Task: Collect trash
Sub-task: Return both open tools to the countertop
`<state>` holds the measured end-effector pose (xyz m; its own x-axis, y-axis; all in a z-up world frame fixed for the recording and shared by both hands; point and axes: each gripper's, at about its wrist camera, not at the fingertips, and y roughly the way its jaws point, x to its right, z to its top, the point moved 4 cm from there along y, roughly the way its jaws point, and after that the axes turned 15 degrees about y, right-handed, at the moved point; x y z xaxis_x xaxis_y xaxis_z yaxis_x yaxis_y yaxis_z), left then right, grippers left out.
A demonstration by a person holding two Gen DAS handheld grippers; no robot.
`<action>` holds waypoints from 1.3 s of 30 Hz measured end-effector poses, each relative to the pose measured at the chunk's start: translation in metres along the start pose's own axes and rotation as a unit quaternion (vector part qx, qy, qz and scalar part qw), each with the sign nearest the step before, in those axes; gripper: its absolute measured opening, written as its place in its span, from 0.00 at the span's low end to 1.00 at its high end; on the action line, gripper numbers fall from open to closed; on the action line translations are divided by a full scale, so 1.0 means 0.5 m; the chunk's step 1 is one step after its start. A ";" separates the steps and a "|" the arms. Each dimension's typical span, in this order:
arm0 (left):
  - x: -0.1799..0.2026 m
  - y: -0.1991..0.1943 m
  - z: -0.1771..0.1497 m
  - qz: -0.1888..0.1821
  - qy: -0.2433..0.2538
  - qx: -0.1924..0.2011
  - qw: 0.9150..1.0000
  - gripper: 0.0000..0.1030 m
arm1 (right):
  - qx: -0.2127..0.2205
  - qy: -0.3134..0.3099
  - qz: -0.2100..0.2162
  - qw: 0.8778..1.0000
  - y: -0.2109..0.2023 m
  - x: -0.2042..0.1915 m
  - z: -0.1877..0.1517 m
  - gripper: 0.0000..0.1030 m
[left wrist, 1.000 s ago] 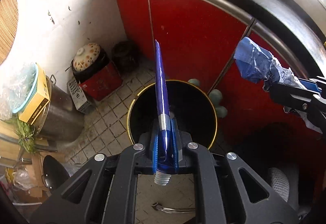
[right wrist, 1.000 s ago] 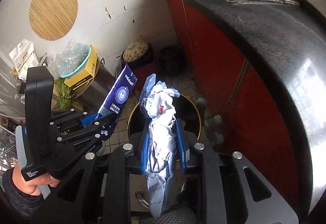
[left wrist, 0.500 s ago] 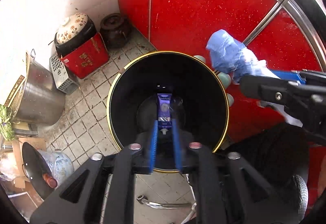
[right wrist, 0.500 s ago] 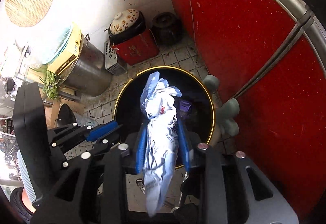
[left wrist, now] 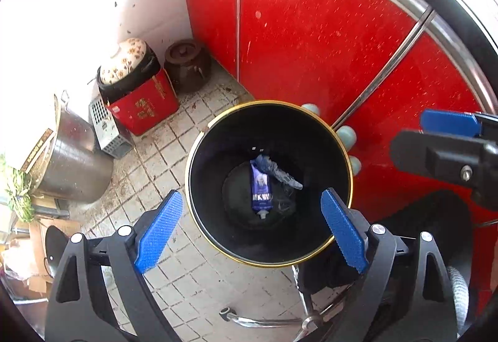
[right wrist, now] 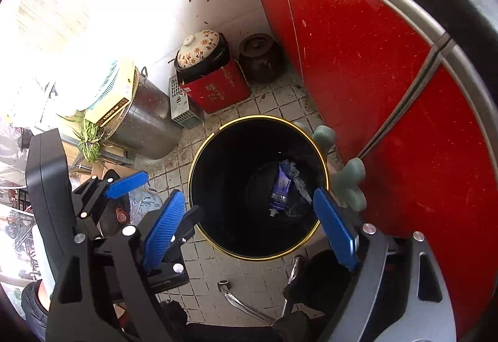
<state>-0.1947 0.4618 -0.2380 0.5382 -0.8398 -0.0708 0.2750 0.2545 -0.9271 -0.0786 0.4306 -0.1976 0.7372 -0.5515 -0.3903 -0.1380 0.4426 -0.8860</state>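
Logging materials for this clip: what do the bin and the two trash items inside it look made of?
Bin: smooth black wall with a thin gold rim, plastic or painted metal; can't tell. Blue tube: glossy printed plastic, white screw neck, squeezed flat. Crumpled wrapper: thin creased film or paper, blue-grey.

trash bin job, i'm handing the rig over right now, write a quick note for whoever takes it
Left gripper: open, empty, above the bin.
Right gripper: open, empty, also over the bin.
In the bin, at the bottom: the blue tube and the crumpled wrapper, touching each other.
Done: both pieces are in.
Left: no other loose trash is clearly in view; look around for more before calling it finished.
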 end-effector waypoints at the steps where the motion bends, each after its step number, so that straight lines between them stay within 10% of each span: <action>1: 0.002 -0.009 0.004 0.000 0.003 0.004 1.000 0.85 | 0.006 0.001 0.000 1.000 -0.014 0.003 -0.002 0.80; 13: 0.242 -0.216 0.129 -0.036 0.134 0.100 0.985 0.85 | 0.186 0.041 -0.056 0.980 -0.401 0.157 -0.115 0.82; 29: 0.955 -0.423 0.140 -0.200 0.409 0.183 0.871 0.85 | 0.364 0.340 -0.220 0.839 -0.881 0.698 -0.595 0.84; 34: 1.009 -0.416 0.151 -0.190 0.424 0.169 0.869 0.85 | 0.372 0.375 -0.241 0.815 -0.924 0.796 -0.669 0.84; 39: 1.032 -0.374 0.242 -0.175 0.403 0.151 0.885 0.86 | 0.364 0.381 -0.248 0.813 -0.930 0.884 -0.656 0.84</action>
<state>0.1278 0.0389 -0.0565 -0.3324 -0.9308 -0.1522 0.5786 -0.0738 -0.8123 0.0944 -0.2508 -0.0399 -0.0790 -0.9451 -0.3170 0.6841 0.1798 -0.7069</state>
